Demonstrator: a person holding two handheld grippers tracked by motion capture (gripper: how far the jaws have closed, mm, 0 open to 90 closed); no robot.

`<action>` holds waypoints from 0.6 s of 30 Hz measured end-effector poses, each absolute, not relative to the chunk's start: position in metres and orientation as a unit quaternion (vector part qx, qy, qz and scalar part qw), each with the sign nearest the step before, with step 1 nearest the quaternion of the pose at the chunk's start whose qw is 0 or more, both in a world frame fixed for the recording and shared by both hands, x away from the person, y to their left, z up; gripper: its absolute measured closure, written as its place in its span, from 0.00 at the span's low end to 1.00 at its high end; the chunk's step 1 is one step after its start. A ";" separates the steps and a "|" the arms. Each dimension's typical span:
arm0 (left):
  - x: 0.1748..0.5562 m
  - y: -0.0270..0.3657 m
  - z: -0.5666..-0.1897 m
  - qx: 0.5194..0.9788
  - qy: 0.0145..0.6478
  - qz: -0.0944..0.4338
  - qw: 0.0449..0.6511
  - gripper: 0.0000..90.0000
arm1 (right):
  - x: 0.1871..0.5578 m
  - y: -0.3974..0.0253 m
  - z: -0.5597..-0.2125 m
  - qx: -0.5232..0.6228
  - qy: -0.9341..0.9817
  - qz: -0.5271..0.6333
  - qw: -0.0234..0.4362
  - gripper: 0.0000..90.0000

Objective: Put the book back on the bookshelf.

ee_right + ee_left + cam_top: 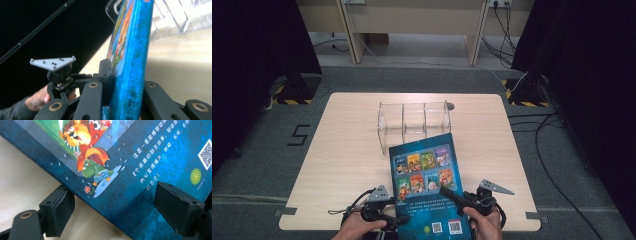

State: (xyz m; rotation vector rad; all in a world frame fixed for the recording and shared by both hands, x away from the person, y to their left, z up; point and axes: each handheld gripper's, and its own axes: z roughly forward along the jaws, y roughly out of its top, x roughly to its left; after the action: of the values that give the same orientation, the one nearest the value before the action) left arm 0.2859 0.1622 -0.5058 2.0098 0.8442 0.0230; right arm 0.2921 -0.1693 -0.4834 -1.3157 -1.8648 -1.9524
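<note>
Right hand-held gripper (457, 196) | pinching book (428, 180) edge | left hand-held gripper (384, 212) | spread, straddling book's opposite edge

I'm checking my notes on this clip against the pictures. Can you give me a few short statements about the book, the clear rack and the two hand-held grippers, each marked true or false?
1. The right hand-held gripper is clamped on the blue book. True.
2. The book already stands inside the clear rack. False: it is held in front of the rack, on the person's side.
3. The left hand-held gripper has its jaws apart, one on each side of the book's edge. True.
4. The rack's compartments hold other books. False: they look empty.
5. The book's cover shows QR codes. True.
</note>
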 end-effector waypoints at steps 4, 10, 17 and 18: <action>0.286 0.167 -0.503 0.814 0.344 0.008 0.468 0.23 | 0.294 -0.170 -0.471 -0.425 -0.590 -0.685 0.049 0.87; 0.288 0.166 -0.506 0.824 0.332 0.016 0.458 0.23 | 0.293 -0.171 -0.455 -0.409 -0.591 -0.696 -0.003 0.87; 0.290 0.166 -0.510 0.835 0.328 0.025 0.441 0.23 | 0.290 -0.174 -0.438 -0.356 -0.622 -0.686 -0.124 0.87; 0.290 0.165 -0.512 0.837 0.328 0.025 0.437 0.23 | 0.290 -0.174 -0.438 -0.356 -0.622 -0.686 -0.124 0.87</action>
State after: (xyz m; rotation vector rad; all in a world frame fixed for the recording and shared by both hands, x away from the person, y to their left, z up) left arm 0.2898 0.1652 -0.5117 2.0831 0.8147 0.0625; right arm 0.2903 -0.1740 -0.4378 -1.2152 -2.1267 -2.3451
